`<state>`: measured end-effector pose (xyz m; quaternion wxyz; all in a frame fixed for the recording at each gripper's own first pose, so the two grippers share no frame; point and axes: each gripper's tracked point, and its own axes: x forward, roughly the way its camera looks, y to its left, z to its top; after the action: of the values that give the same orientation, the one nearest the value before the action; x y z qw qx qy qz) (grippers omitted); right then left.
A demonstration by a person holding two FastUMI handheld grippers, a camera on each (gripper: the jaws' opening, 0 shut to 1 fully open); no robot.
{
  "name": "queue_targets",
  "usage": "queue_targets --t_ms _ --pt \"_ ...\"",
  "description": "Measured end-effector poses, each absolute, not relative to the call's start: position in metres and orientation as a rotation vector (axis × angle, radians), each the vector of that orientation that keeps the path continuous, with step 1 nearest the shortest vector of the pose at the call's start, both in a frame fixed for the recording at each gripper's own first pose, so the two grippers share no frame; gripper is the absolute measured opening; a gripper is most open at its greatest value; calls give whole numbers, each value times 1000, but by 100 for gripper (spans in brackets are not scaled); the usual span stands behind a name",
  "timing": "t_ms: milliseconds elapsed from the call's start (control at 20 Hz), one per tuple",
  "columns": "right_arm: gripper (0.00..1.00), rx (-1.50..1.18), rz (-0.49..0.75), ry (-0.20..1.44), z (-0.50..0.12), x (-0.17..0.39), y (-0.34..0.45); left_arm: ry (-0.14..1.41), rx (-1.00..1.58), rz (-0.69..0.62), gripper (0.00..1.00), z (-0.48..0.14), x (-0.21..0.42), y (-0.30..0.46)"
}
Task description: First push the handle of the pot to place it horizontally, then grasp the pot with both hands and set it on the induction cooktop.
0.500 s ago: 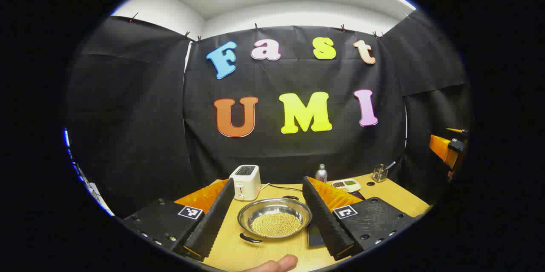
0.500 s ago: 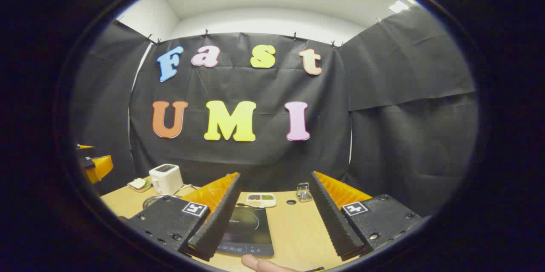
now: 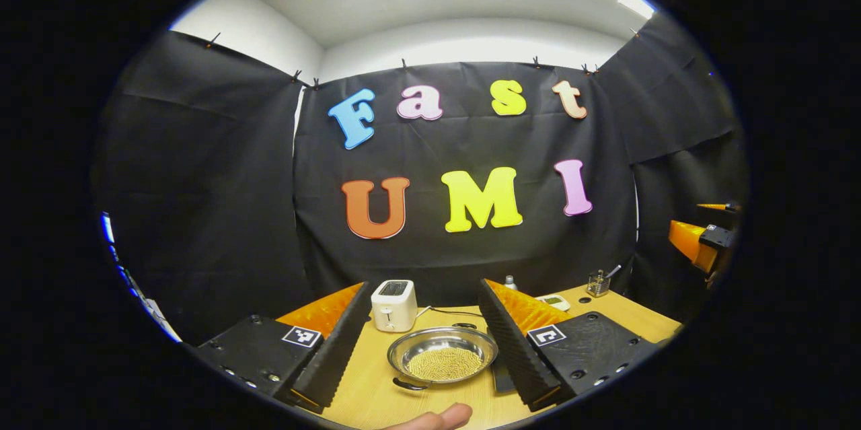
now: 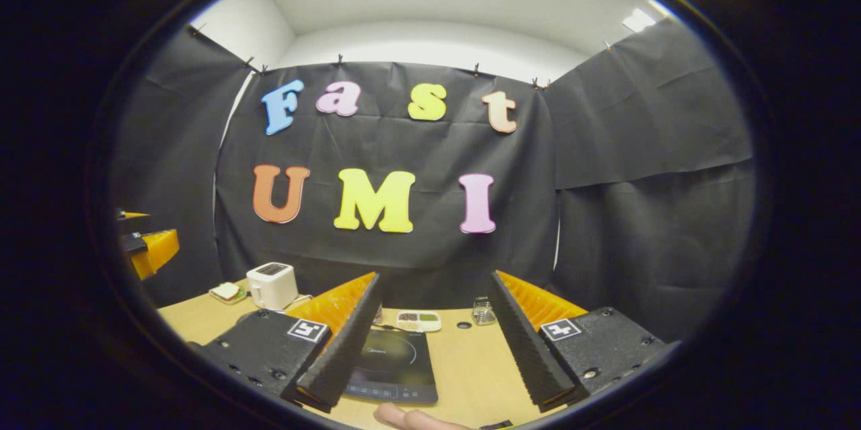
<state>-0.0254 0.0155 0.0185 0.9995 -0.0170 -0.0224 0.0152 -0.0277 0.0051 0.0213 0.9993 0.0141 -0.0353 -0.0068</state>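
Both grippers spread wide, nothing between the fingers. Left gripper (image 3: 420, 352) above the near table (image 3: 366, 389) edge, aimed at the pot (image 3: 442, 356). Right gripper (image 4: 430, 349) aimed at the cooktop (image 4: 393, 366), well apart from the pot.

Pot: shallow steel pan on the table, filled with small yellow grains (image 3: 444, 363), in front of the toaster (image 3: 394, 305). Near handle (image 3: 410, 384) at the near-left rim, so not yet horizontal by my judgement. Far handle hard to make out. Cooktop flat on the table, to the right of the pot, partly behind the left gripper's right finger.

Possible troubles from here:
- Push too high on the handle, or too quick: risk of tipping the rim, grains spilled over the table.
- Push through the pot's centre instead of the handle's end: likely sliding toward the toaster, no turning.
- Smooth steel on smooth wood: easy to over-rotate past horizontal.
- Later lift with two grippers at unequal height or speed: tilt, grains rolling to one side and out.
- Thin handles, wide fingers: weak hold, possible slip during carrying.
- Cord (image 3: 451, 313) behind the pot: possible catch if the pot goes back.
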Motion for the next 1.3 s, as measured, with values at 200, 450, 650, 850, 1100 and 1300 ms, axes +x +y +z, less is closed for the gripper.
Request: queue_targets --t_ms 200,450,650,850,1100,1300 --pt "96 -51 27 -84 24 -31 17 -55 21 -16 96 15 -25 -1" --pt "100 -54 30 -83 20 -28 16 -49 -11 -9 96 9 -17 -2" --pt "100 -45 29 -55 10 -20 16 -26 -43 -32 75 1 -8 -1" --pt "100 -52 29 -48 11 -17 16 51 -106 -84 59 -14 1 -3" --pt "100 -64 40 -56 14 -14 20 126 -63 -68 2 -41 17 10" --pt "100 -70 34 -63 15 -14 17 233 -53 -88 0 -77 24 14"
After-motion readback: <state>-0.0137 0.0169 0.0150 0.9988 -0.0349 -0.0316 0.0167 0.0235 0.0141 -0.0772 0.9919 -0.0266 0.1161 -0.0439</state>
